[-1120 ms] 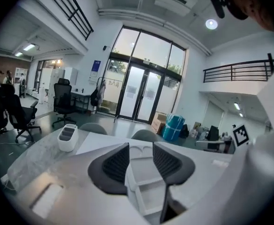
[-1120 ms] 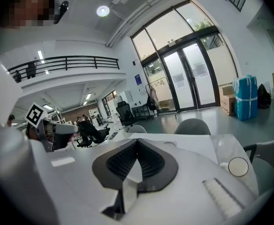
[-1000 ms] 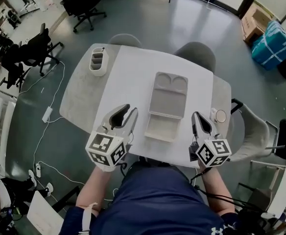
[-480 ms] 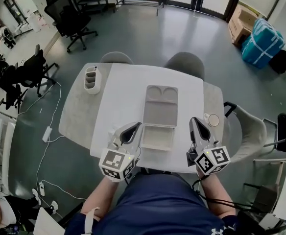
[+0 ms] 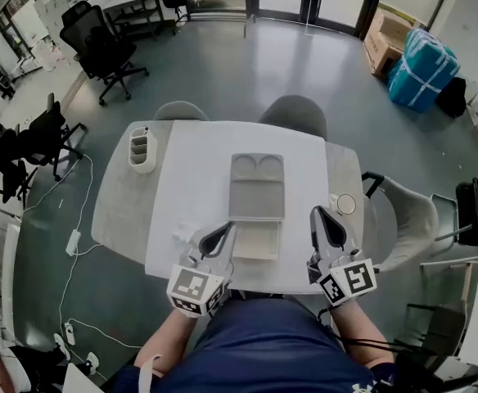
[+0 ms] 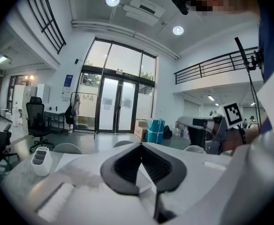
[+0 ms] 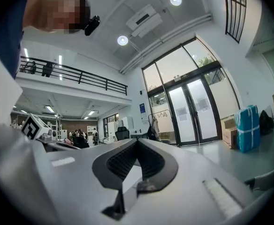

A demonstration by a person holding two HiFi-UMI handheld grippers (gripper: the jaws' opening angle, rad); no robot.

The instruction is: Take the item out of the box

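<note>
- Overhead scene: a pale bench with a white sheet over its middle, and a person standing at its near edge.
- Box lies open in the middle of the bench. Its two-hollow lid points to the far edge and its shallow base to the near edge.
- Item cannot be made out. The base looks pale and plain from above, and it is too small to tell what, if anything, lies in it.
- Left hand-held gripper sits just beside the left side of the base, close to the near edge. A second ago its jaws were spread; now they are pressed together with nothing between them.
- Right hand-held gripper is to the right of the box and apart from it. Its jaws are together and empty, as they were before.
- Both have drawn back toward the near edge over the last second.
- Small pale crumpled thing lies just left of the left hand-held gripper; what it is cannot be told.
- White compartment holder stands near the far left corner. A small round thing sits by the right edge, and two chairs stand at the far edge.
- Judgement: the closing caught nothing, so the item is not yet lifted. The left jaws would likely need to reopen before reaching into the base.
</note>
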